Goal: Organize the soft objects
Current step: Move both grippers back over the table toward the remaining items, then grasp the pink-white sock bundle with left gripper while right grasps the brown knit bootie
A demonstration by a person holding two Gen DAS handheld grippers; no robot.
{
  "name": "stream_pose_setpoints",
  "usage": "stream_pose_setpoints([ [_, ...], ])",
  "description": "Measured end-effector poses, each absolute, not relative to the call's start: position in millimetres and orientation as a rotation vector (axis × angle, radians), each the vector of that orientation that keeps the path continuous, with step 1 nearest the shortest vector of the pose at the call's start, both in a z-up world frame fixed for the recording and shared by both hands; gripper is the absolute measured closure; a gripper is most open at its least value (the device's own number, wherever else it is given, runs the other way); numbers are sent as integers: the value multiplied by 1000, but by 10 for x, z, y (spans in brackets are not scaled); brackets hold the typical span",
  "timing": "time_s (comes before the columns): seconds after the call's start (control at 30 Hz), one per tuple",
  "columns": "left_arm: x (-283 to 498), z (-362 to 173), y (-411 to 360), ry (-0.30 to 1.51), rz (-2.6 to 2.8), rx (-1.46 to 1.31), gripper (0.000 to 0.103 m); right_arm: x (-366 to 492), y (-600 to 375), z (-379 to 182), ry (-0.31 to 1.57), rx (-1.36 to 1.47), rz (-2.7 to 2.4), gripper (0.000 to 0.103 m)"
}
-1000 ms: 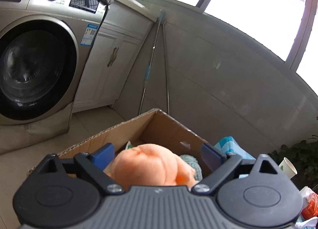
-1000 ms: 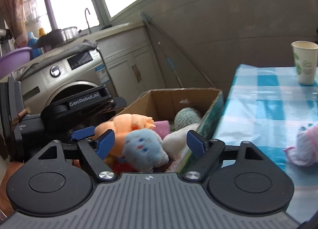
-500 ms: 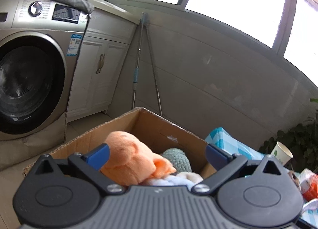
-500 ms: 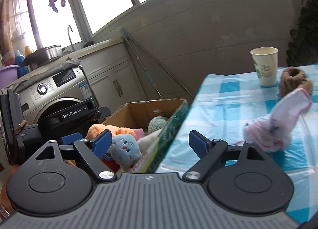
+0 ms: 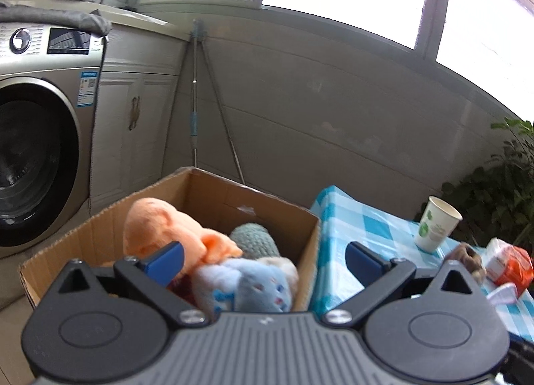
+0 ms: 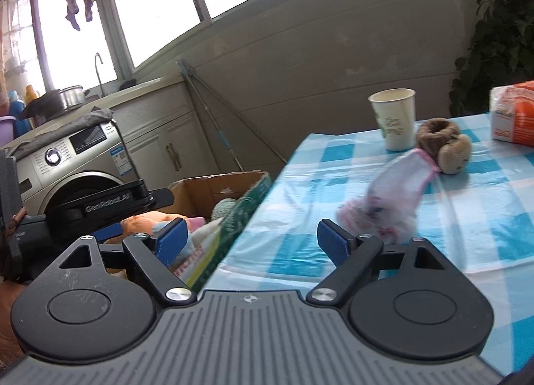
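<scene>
Left wrist view: left gripper [image 5: 263, 259] spread wide, nothing between the blue pads, hanging above the near side of a cardboard box [image 5: 217, 198] on the floor. Inside the box: orange plush toy [image 5: 160, 229] at left, teal knitted item [image 5: 255, 239] behind it, light blue plush [image 5: 257, 286] nearest the camera, resting against the orange one. Blue-checked tablecloth [image 5: 360, 228] just right of the box, carrying a paper cup [image 5: 437, 228], a brown fuzzy item [image 5: 467, 256] and an orange-and-white packet [image 5: 510, 264]. Washing machine [image 5: 40, 138] at far left; mop handles [image 5: 197, 111] leaning in the wall corner.

Right wrist view: right gripper [image 6: 253, 243] also wide apart and empty, held over the table edge. Pink-and-white soft item [image 6: 390, 198] lying on the cloth [image 6: 333, 164] just beyond the right pad, blurred. Brown plush slipper [image 6: 444, 144] behind it, touching its far end; cup [image 6: 395, 121] beside the slipper. Box [image 6: 213, 188] lower left, with the left gripper [image 6: 110, 208] above its toys.
</scene>
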State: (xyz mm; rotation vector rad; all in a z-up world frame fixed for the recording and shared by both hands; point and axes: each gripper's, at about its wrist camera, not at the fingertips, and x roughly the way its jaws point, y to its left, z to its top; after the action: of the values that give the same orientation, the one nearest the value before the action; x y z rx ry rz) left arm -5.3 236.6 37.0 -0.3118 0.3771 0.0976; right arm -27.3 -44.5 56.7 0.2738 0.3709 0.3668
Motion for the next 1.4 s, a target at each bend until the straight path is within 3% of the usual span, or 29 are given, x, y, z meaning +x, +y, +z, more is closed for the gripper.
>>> stream_pose_setpoints([
  [0.87, -392, 257, 1161, 445, -129, -138, 1, -570, -1705, 463, 371, 370, 179, 0],
  [1.4, 99, 231, 492, 531, -234, -72, 1, 360, -2183, 358, 442, 400, 183, 0],
])
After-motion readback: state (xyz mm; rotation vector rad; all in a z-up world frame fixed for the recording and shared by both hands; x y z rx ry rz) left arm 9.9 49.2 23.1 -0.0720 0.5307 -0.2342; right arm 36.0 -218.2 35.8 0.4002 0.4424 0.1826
